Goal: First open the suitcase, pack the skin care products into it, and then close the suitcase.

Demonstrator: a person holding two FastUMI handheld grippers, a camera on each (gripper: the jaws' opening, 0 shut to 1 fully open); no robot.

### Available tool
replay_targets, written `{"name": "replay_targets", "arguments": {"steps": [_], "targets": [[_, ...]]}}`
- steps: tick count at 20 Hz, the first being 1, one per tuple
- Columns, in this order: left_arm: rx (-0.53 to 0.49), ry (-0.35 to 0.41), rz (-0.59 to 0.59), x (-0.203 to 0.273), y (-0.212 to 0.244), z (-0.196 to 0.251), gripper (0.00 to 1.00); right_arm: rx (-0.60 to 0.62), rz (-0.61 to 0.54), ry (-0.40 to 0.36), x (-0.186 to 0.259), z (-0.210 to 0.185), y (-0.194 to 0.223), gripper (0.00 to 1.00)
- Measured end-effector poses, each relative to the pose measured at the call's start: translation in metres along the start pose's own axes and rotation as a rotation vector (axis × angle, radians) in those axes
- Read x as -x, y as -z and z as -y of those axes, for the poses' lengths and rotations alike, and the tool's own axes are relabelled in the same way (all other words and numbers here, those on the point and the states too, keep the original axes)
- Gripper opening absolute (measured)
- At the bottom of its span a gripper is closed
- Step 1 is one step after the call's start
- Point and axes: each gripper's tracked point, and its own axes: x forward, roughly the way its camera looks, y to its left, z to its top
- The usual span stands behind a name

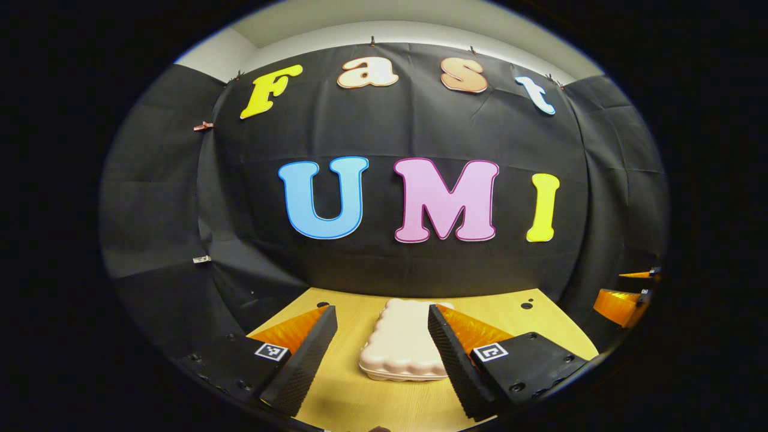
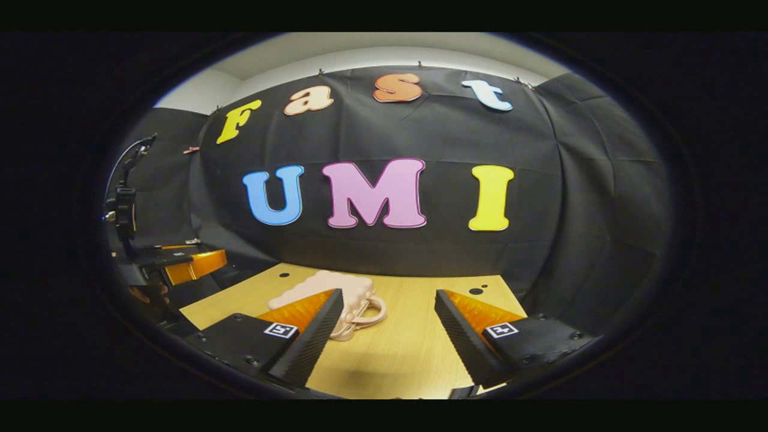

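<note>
Jaws spread wide on left gripper (image 1: pixel 382 354) and right gripper (image 2: pixel 389 336), gripping nothing. Lower centre of left gripper view: closed pink suitcase (image 1: pixel 403 348) flat on wooden bench (image 1: pixel 528 327), between the jaws. Lower left in right gripper view, beside left jaw. Beyond, black cloth wall (image 1: pixel 420 132).

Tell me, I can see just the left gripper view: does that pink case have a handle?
Observer: Yes. In the right gripper view, the case has a looped handle on the end nearest the right tool.
Visitor: Is that tool grabbing it?
Observer: No. Its fingers are spread wide with bare table between them. The case lies off to the side, partly behind one finger.
</note>
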Motion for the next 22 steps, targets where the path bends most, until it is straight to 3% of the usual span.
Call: {"name": "replay_targets", "arguments": {"steps": [10,22], "targets": [[-0.016,-0.003,0.007,0.004,-0.005,0.011,0.96,-0.005,0.004,0.019,0.000,0.015,-0.002,0.97],[-0.026,-0.033,-0.006,0.016,-0.005,0.014,0.96,-0.022,-0.004,-0.031,0.003,0.015,-0.003,0.98]]}}
